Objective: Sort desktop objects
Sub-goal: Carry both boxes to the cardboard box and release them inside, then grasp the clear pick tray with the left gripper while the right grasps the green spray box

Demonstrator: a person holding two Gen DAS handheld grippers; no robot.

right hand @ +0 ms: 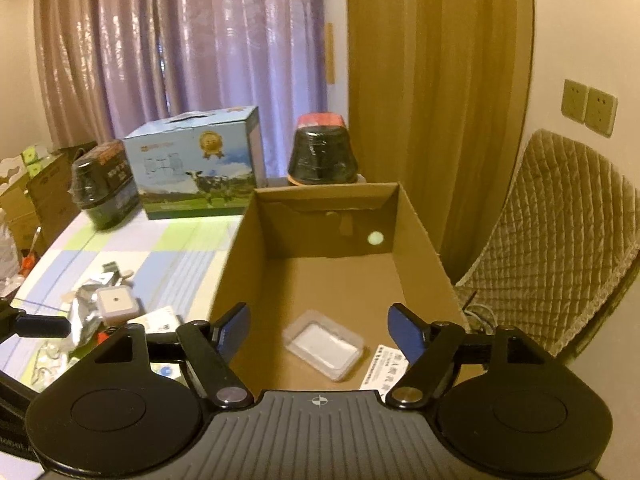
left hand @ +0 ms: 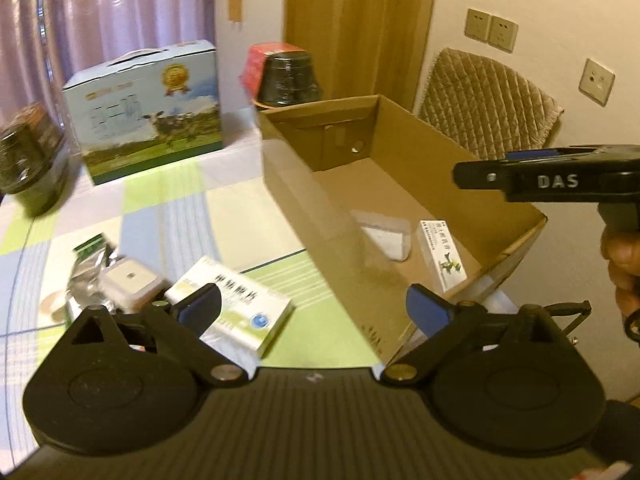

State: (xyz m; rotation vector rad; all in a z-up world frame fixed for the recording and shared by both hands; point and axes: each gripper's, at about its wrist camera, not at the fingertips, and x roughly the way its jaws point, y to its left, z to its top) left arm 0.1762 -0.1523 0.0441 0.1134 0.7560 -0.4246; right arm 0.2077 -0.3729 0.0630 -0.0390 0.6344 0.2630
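- So, both tools are seen with nothing held: the left gripper [left hand: 312, 304] is spread wide, low over the checked tablecloth [left hand: 160, 216], and the right gripper [right hand: 318, 330] is spread too, hanging over the cardboard box [right hand: 420, 240].
- Two things are already lying in the box: a clear plastic case [right hand: 325, 344] and a small white carton [left hand: 442, 254], side by side near the front wall.
- What's left is bunched on the cloth just left of the box: a green-and-white medicine box [left hand: 240, 312], a little white square box [left hand: 130, 280] and a crinkly foil pouch [left hand: 86, 276].
- The medicine box is probably the next pick, since one left finger is already right at it.
- It's best squared up across its short sides, so the flat carton isn't tipped.
- The box's near wall should be cleared on the way over, and the right tool kept out of the path.
- Foil is likely slippery, so it's better pinched at an edge.
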